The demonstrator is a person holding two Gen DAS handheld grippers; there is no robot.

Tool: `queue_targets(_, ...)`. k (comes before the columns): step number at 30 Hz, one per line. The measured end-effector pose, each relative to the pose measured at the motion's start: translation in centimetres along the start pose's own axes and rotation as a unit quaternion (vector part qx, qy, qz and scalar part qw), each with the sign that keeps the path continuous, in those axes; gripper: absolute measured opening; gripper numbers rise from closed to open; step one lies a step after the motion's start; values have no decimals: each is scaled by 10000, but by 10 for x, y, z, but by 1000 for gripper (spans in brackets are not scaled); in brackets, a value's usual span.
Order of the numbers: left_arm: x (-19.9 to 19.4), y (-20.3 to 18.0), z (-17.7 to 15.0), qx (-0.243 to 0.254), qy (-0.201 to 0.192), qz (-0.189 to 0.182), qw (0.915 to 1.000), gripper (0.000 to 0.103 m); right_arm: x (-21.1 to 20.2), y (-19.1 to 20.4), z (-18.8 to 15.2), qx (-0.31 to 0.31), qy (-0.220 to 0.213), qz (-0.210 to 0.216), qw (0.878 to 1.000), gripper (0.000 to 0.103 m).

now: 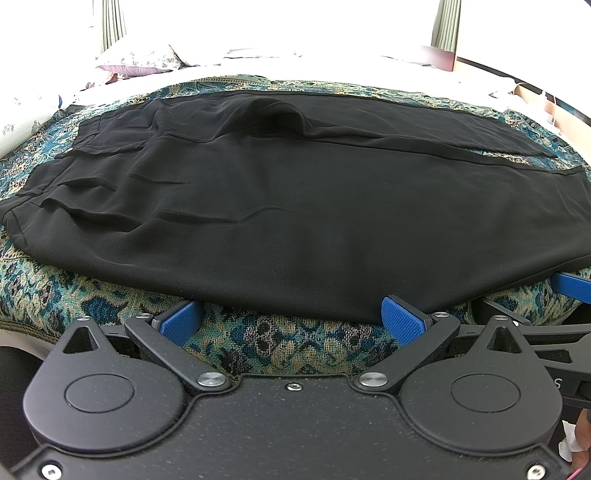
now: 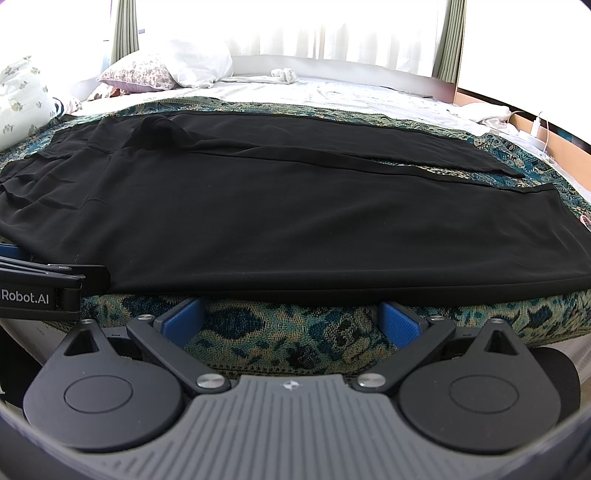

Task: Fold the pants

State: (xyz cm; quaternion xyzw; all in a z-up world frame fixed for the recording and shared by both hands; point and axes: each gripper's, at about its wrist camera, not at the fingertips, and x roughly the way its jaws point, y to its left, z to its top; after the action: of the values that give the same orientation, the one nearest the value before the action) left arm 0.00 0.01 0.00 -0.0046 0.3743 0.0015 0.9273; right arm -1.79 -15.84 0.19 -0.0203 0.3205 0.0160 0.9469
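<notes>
on the patterned bedspread (image 1: 48, 295), black pants (image 1: 258, 206) lie flat. left gripper (image 1: 291, 317) and right gripper (image 2: 291, 317) sit at the near hem, jaws spread wide, gripping nothing.

1. Right tool (image 2: 291, 319): jaws wide apart, blue pads (image 2: 400, 320) at the near edge of the pants (image 2: 280, 218), nothing between them.
2. Pants: black, spread flat across a patterned cover (image 2: 295, 332) on the bed (image 2: 332, 92); far leg lies apart from the near one at the right end.
3. Left tool (image 2: 22, 280): enters at the left edge, touching the pants' near edge; jaw state not visible.
4. Pillows (image 2: 147, 72) at the far left, curtains (image 2: 125, 29) behind.
</notes>
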Motion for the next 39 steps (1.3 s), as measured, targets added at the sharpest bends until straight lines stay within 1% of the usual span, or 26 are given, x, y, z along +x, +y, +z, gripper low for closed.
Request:
queue_targets(23,0,-1,0,18,4,4,10000,103,2,2,1,-53,60,-38,10000,103)
queue_targets(27,0,-4,1,-32,8,111,9999,103,2,1,4,-97,115,6,9999,103)
queue_targets(29,0,-6,2,-68,46,205,9998,103,0,0,8,-147,209,86,9996,103)
queue_targets(31,-2,-8,8,-120,123,225,9996,103,-2,-6,15,-108,374,224,9990,103)
queue_targets(34,-10,-2,20,-214,215,70,9995,103,-8,-18,29,217,498,492,9973,103)
queue_targets(37,-24,9,37,-161,11,-46,9999,103,-20,-26,47,318,266,700,9967,103)
queue_targets(39,-31,18,52,-76,-145,-66,9998,103,-27,-28,64,178,60,651,9977,103)
